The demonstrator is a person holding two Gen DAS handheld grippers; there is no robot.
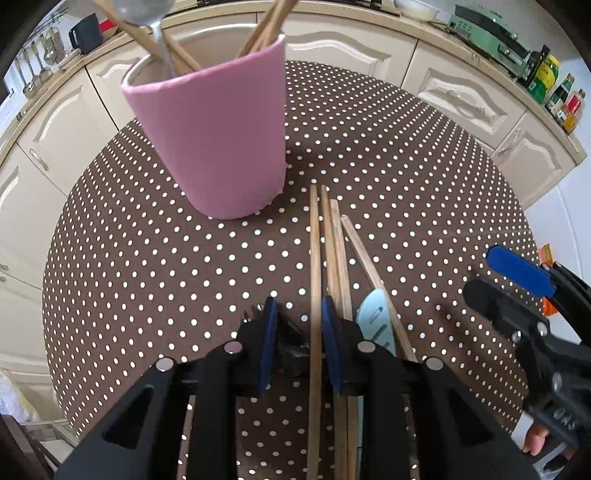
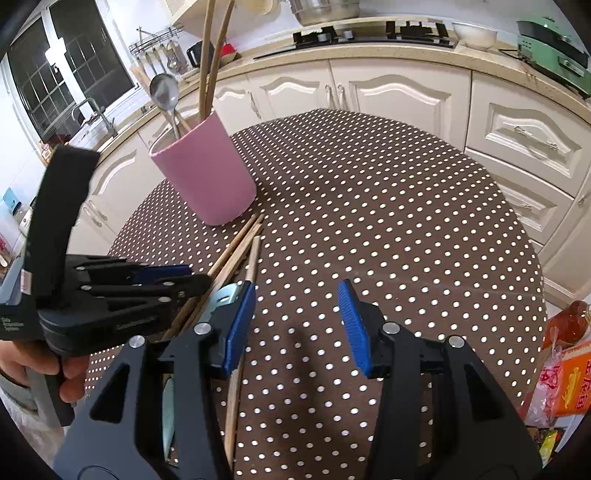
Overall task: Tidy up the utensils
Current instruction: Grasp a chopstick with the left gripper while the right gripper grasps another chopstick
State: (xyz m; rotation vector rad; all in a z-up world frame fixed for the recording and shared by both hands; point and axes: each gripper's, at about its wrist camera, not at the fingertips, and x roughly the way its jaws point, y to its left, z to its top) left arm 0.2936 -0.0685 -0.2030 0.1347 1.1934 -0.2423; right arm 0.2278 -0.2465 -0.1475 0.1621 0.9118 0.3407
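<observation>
- A pink cup [image 1: 214,147] stands upright on the left part of the round dotted table [image 1: 406,177], holding wooden chopsticks [image 1: 266,29] and a metal spoon [image 2: 164,92].
- Just right of the cup's base, four loose chopsticks [image 1: 334,243] lie side by side on the cloth.
- The left gripper [image 1: 299,328] points steeply down over them. One chopstick [image 1: 315,295] runs between its blue pads, touching the right pad, with a gap at the left one, so the jaws stand partly open, not clamped.
- A pale blue utensil [image 1: 376,321] lies beside the chopsticks, under that gripper's right finger.
- The right gripper [image 2: 295,325] hovers over bare cloth, jaws apart and empty.
- A hand [image 2: 70,373] holds the left gripper's handle.
</observation>
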